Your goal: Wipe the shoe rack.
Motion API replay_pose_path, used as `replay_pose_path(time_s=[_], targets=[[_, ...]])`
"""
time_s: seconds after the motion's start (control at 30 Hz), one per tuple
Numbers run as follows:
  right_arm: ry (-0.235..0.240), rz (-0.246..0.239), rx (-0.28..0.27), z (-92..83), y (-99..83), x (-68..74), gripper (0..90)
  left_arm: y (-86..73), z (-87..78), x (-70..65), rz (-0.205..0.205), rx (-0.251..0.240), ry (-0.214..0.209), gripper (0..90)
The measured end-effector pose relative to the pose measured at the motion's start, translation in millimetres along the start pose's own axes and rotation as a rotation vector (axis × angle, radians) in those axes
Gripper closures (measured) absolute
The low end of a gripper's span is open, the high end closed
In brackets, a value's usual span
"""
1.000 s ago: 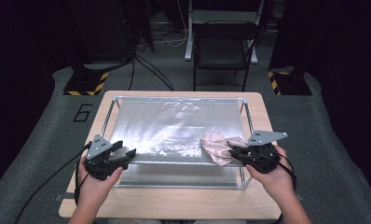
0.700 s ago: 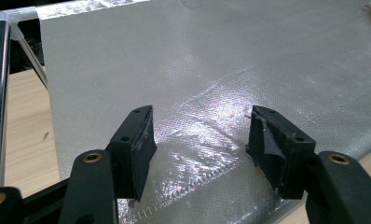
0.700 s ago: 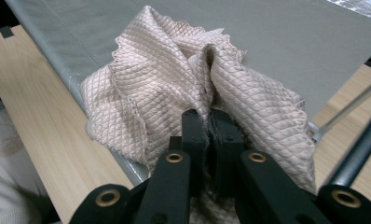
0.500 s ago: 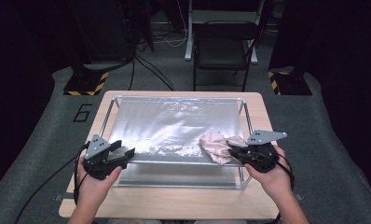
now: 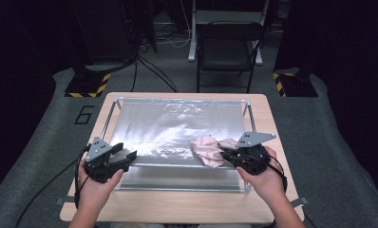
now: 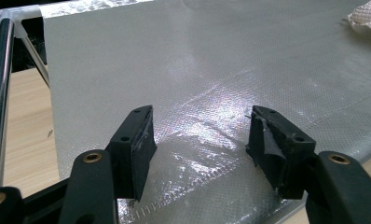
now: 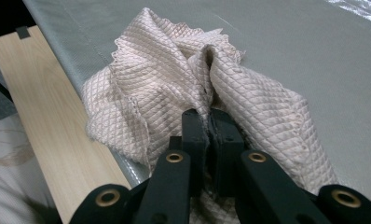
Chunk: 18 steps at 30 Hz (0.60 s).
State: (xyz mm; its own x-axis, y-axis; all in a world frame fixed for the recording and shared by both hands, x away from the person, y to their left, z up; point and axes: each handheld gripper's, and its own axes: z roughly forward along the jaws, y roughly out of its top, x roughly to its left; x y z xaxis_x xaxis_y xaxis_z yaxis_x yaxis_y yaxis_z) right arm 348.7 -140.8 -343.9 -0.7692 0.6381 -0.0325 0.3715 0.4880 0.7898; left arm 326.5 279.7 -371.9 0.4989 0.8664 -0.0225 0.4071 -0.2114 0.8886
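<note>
I have the sheet (image 5: pixel 173 128) stretched on its frame (image 5: pixel 113 114), which stands on the table (image 5: pixel 177 209). My left gripper (image 5: pixel 127 156) sits at the sheet's near left edge — my right gripper (image 5: pixel 223 153) at its near right. The cloth (image 5: pixel 207 149) lies on the sheet, just left of the right gripper. Behind the table stands a chair (image 5: pixel 227 52).

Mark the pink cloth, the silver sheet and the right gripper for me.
pink cloth (image 7: pixel 165 79), right gripper view, quilted fold above the jaws.
silver sheet (image 5: pixel 168 126), high view, bare middle.
right gripper (image 5: pixel 223 153), high view, tips shut on the cloth.
</note>
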Motion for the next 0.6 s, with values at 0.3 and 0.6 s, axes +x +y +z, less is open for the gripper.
replay_pose_path(time_s=[0.3,0.6], targets=[[-0.031,0.023,-0.002,-17.3,-13.4,-13.6,86.0,0.2,-0.2,-0.1,-0.002,0.001,-0.002,40.4],[-0.057,0.056,-0.018,-31.9,-24.3,-23.6,86.1,0.5,-0.7,-1.0,-0.001,-0.001,0.005,40.4]])
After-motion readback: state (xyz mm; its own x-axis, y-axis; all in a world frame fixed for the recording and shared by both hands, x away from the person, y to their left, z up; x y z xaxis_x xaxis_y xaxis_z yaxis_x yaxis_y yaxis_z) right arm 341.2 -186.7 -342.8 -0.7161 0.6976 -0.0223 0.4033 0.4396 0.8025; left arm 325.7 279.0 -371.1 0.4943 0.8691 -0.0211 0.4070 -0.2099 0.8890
